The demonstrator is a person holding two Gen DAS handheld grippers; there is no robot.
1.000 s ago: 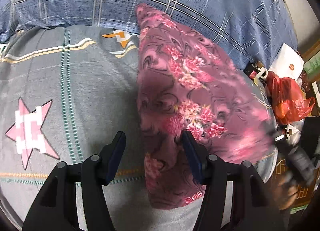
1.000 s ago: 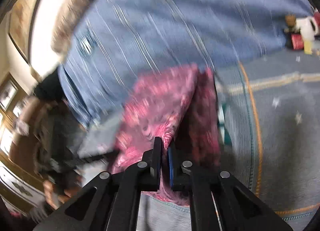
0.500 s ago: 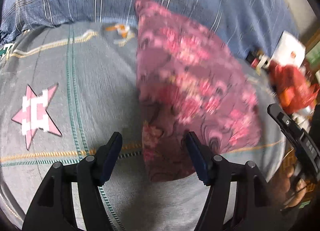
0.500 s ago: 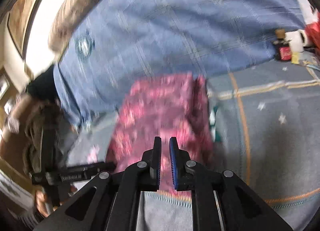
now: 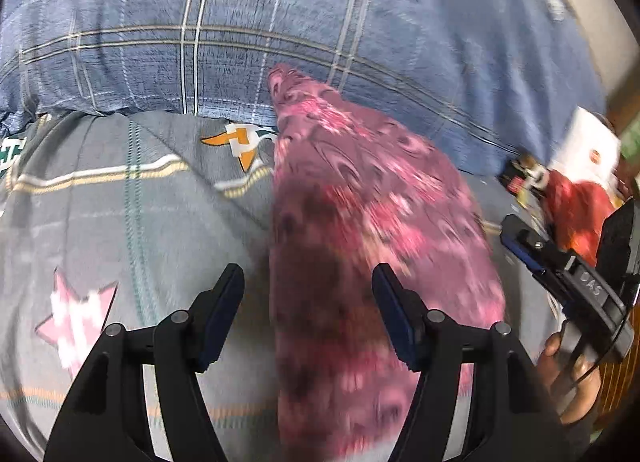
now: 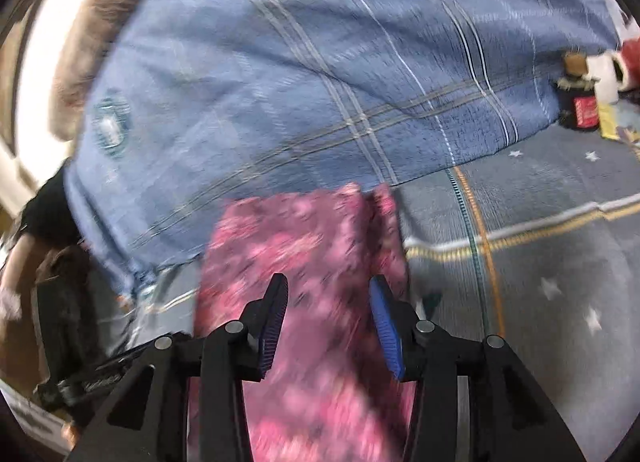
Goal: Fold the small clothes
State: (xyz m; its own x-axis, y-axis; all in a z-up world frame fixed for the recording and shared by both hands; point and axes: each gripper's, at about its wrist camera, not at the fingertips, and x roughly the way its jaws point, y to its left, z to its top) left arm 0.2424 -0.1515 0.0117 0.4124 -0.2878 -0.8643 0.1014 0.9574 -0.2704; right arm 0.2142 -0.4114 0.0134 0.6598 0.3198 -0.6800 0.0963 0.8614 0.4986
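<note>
We held both tongs released above the bed. The left gripper [image 5: 308, 306] had its jaws spread wide, one finger over the grey sheet [image 5: 132, 222] and the other over the cloth [image 5: 360, 222], gripping nothing. The right gripper [image 6: 328, 318] also stood apart, its blue pads [image 6: 384, 326] on either side of the cloth [image 6: 304, 246] without closing on it. The cloth, a pink floral piece, lay folded into a long strip on the sheet, its far end touching the blue plaid quilt [image 5: 280, 22]. In the left view the right gripper [image 5: 560, 270] showed at the edge, just beside the cloth's right border, with our hand [image 5: 572, 382] behind it. Much of the cloth was blurred, so we could not tell its folds. A red bag [image 5: 576, 206] sat well off to the right.
</note>
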